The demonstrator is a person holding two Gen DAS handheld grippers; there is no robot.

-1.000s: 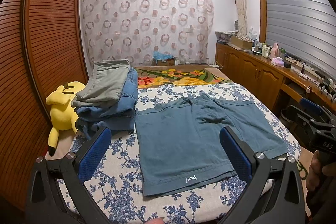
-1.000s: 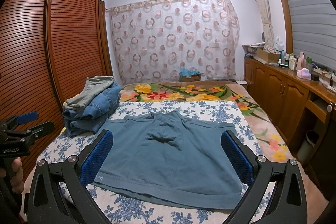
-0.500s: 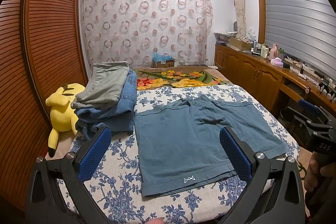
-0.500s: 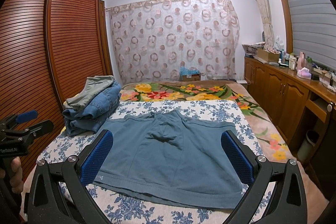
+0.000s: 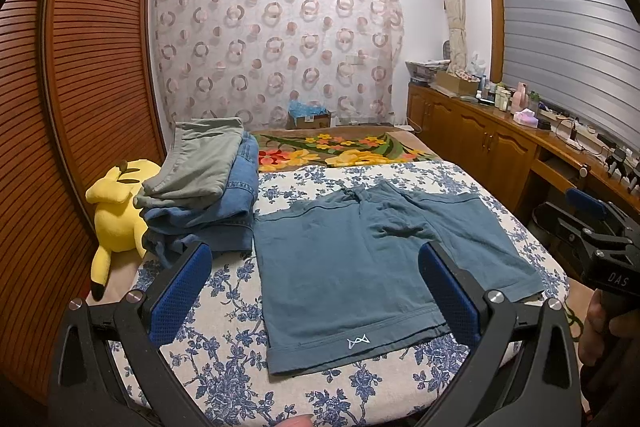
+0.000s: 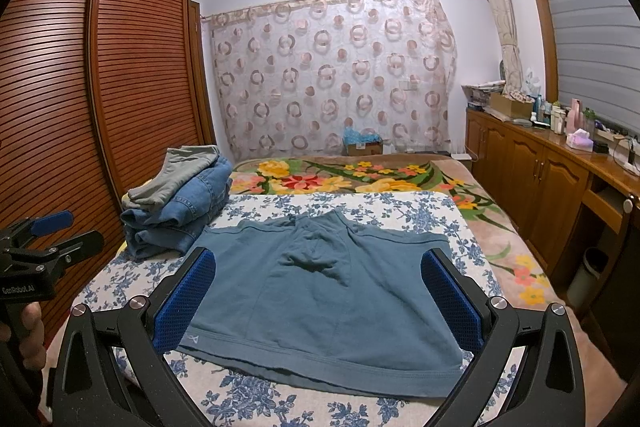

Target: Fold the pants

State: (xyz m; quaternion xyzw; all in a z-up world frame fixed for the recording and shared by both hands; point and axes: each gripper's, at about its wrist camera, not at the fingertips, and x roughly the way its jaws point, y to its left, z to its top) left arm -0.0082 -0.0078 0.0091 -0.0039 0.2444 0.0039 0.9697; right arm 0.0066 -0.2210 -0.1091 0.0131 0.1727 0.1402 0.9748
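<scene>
- Teal cotton shorts (image 5: 360, 267) lie spread flat on the blue-and-white floral bedspread (image 5: 224, 379), legs toward the near edge, waistband toward the far side; a small white logo sits on the near-left hem.
- Creases gather around the crotch of the shorts (image 6: 320, 291).
- Left gripper (image 5: 316, 291), black with blue padded fingers, hovers over the near edge of the bed, fingers spread wide and holding nothing.
- Right gripper (image 6: 320, 295), of the same make, hovers over the near edge too, its fingers wide apart and empty.
- Neither gripper touches the fabric.
- Folded clothes form a pile (image 5: 208, 195) at the bed's left edge just beside the shorts: grey-green trousers on top of blue denim.
- Yellow plush toy (image 5: 120, 215) lies off the bed's left edge against the brown slatted wardrobe (image 5: 80, 87).
- Bright flowered blanket (image 5: 340, 151) covers the far end of the bed.
</scene>
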